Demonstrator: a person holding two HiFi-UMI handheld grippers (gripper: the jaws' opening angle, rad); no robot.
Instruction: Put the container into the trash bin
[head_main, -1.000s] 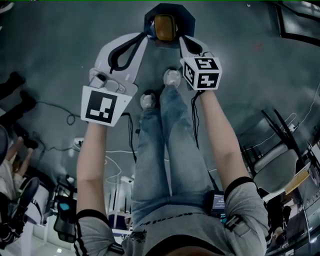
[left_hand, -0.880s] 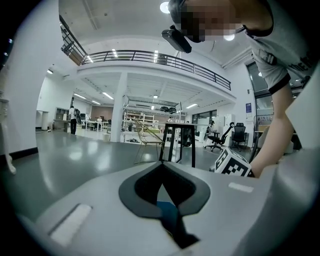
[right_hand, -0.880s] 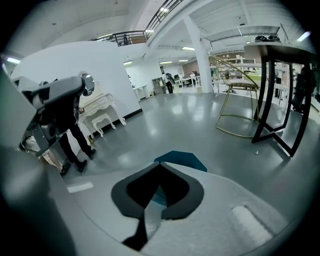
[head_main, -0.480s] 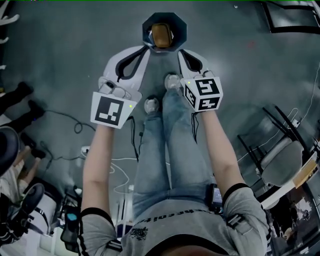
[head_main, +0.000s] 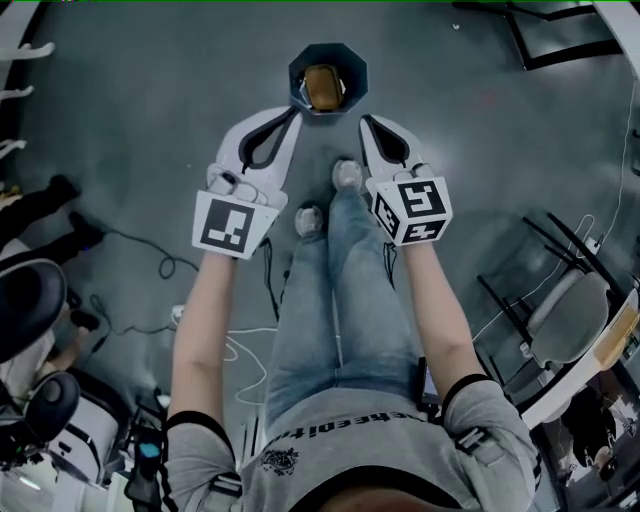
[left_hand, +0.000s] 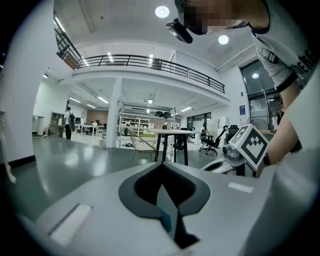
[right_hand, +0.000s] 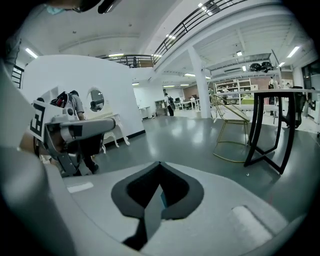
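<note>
A dark octagonal trash bin (head_main: 300, 68) stands on the grey floor ahead of the person's shoes. A brownish container (head_main: 322, 87) lies inside it. My left gripper (head_main: 290, 113) hangs just short of the bin's near left side, shut and holding nothing. To the bin's near right is my right gripper (head_main: 366, 121), also shut and empty. In the left gripper view the left gripper (left_hand: 161, 175) has its jaws pressed together, and the right gripper's marker cube (left_hand: 248, 145) shows beside it. The right gripper (right_hand: 159, 175) is likewise shut in its own view.
Shoes (head_main: 347, 175) and jeans fill the middle below the bin. Cables (head_main: 240, 335) trail on the floor at left. Folding chairs (head_main: 565, 320) stand at right, and wheeled gear (head_main: 30, 300) at left. A black table (right_hand: 272, 127) and a gold wire chair (right_hand: 231, 131) stand farther off.
The bin with the container in it now looks smaller and lower in the head view, as if the person has drawn back. Both grippers stay shut and empty.
</note>
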